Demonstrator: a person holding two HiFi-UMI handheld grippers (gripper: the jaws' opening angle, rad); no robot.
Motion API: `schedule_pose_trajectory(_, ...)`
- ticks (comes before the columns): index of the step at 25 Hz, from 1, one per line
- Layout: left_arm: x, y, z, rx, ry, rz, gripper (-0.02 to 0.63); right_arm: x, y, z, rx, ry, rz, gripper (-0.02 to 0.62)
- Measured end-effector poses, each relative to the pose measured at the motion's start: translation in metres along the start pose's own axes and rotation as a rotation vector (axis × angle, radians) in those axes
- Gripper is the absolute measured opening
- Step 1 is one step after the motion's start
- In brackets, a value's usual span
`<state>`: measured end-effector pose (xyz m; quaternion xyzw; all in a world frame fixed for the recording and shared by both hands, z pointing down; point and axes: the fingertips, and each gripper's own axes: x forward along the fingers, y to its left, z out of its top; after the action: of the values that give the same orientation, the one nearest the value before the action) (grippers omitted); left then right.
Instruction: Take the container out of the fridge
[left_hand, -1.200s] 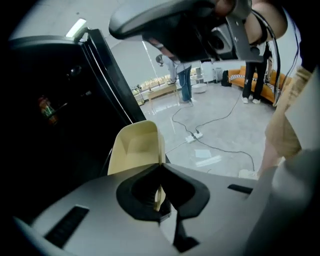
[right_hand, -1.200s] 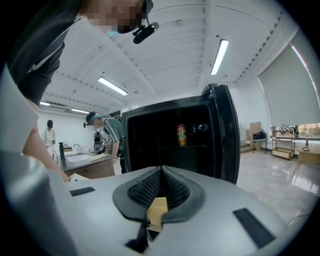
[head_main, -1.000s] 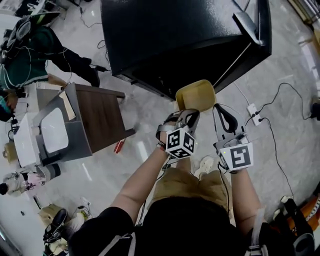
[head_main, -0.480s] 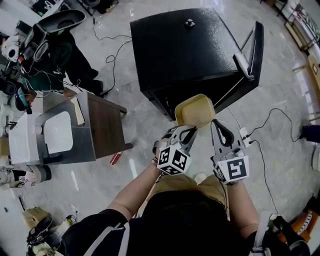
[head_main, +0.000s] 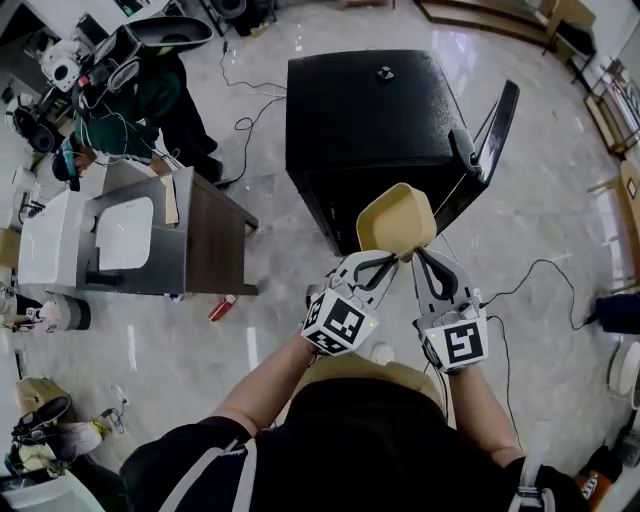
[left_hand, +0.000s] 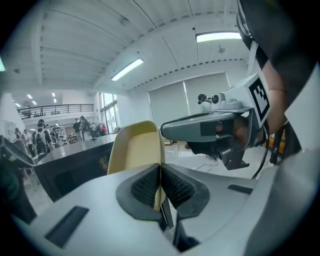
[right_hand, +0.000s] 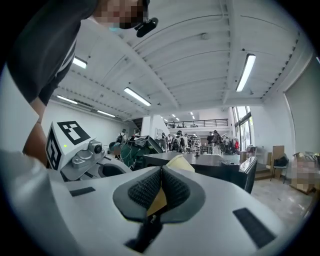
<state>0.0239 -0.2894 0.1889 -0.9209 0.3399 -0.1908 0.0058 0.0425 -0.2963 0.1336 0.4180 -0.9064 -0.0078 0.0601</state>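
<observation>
A pale yellow container (head_main: 397, 220) hangs in the air in front of the black fridge (head_main: 375, 125), whose door (head_main: 487, 140) stands open at the right. My left gripper (head_main: 390, 258) is shut on the container's near rim (left_hand: 159, 192); the yellow container (left_hand: 136, 152) rises beyond the jaws in the left gripper view. My right gripper (head_main: 418, 256) is shut on the same rim from the right, and in the right gripper view a yellow edge of the container (right_hand: 159, 200) shows between its closed pads. The container looks empty.
A grey and brown cabinet (head_main: 165, 235) stands to the left, with a seated person (head_main: 140, 95) and equipment behind it. A power strip cable (head_main: 530, 275) runs over the marble floor at the right. A small red object (head_main: 222, 307) lies on the floor near the cabinet.
The head view has pulled back, so the whole fridge top now shows. Both grippers still pinch the yellow container, which now sits a little farther from the fridge opening.
</observation>
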Motion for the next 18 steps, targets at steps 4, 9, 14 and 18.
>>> schedule_pose_trajectory(4,-0.007,-0.028,0.024,-0.011,-0.037,0.068,0.028,-0.033,-0.005,0.017,-0.001,-0.069,0.017,0.035)
schedule_pose_trajectory(9,-0.016,-0.07,0.048,-0.013,-0.086,0.14,0.028,-0.078,-0.002,0.027,0.006,-0.132,0.004,0.035)
schedule_pose_trajectory(14,-0.035,-0.104,0.075,-0.018,-0.146,0.192,0.028,-0.121,0.012,0.03,0.006,-0.167,0.03,0.035)
schedule_pose_trajectory(18,-0.047,-0.123,0.079,-0.01,-0.17,0.248,0.028,-0.147,0.021,0.019,0.034,-0.179,0.044,0.035)
